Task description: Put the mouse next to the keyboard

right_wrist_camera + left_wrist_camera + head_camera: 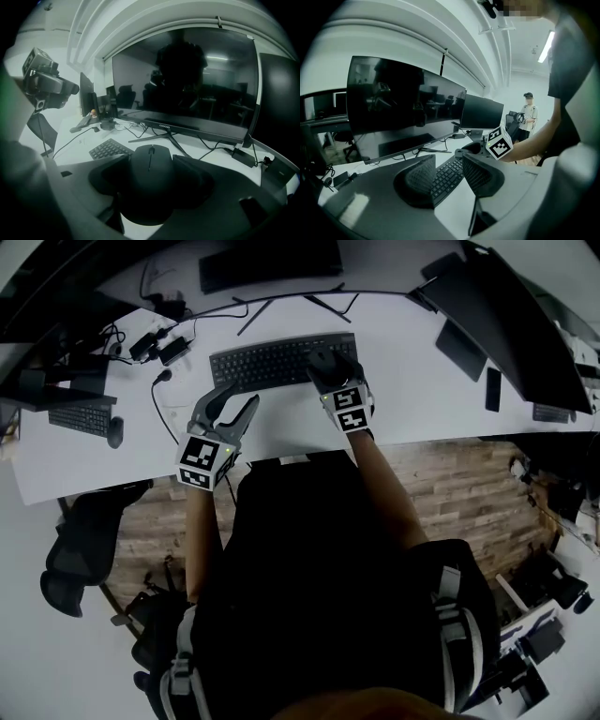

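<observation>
In the head view, the person's dark torso [319, 559] filled the foreground, with both forearms reaching out over a white desk [422, 399]. The left gripper [234, 399] had its jaws apart and nothing between them. The keyboard [272, 362] lay just beyond their tips. The right gripper [330, 369] had its jaws clamped on the mouse [323, 359]. The mouse showed over the keyboard's right end, ahead of that gripper's marker cube [349, 410].

In the left gripper view, the two ribbed pads [419, 178] stood well apart and empty. The keyboard ran away through the gap between them. The right gripper's cube showed beyond the right jaw's tip.

In the right gripper view, the mouse sat squeezed between the jaws, with a pad against each flank. Its long axis ran along the jaws. The wheel end pointed away from the camera, past the jaw tips, toward a wide monitor [187, 79] on its stand, and the rounded back end lay deep between the jaws. Part of the keyboard showed beyond the left jaw's tip. Whether the mouse touched the desk could not be told.
</observation>
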Tool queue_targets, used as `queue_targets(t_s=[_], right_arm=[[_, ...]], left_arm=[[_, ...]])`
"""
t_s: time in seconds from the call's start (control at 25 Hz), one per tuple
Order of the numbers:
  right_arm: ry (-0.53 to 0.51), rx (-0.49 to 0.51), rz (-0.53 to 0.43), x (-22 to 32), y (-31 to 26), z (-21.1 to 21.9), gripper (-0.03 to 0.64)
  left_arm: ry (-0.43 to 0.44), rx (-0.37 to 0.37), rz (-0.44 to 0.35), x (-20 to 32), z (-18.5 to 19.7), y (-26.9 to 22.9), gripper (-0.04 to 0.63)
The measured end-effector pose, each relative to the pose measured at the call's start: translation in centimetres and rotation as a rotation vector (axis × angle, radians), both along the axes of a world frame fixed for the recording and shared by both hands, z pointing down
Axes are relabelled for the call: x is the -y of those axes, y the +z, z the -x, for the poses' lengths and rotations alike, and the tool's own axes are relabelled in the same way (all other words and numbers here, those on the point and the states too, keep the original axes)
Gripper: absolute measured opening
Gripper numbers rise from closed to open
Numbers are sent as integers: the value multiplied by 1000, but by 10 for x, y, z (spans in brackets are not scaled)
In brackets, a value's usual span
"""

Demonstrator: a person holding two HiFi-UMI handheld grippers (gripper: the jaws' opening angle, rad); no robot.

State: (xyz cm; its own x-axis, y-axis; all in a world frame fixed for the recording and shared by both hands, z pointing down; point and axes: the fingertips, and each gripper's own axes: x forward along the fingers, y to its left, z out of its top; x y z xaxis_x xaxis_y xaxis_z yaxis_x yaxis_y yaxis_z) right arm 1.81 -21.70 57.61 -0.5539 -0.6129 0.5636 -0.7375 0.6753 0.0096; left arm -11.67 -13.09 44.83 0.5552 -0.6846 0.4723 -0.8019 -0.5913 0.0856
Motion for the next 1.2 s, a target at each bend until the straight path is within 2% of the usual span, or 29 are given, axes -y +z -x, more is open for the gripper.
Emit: queue_targets(t_s=[0.2,0.68,1.2], right_arm=[[16,6,5,11,2,-26,295],[62,8,21,27,14,-83,295],[80,21,42,36,27,-117,295]], left_arm=[[3,10,24,6,-21,4,178],[20,22,24,21,-68,9,178],[21,60,37,23,-99,11,178]])
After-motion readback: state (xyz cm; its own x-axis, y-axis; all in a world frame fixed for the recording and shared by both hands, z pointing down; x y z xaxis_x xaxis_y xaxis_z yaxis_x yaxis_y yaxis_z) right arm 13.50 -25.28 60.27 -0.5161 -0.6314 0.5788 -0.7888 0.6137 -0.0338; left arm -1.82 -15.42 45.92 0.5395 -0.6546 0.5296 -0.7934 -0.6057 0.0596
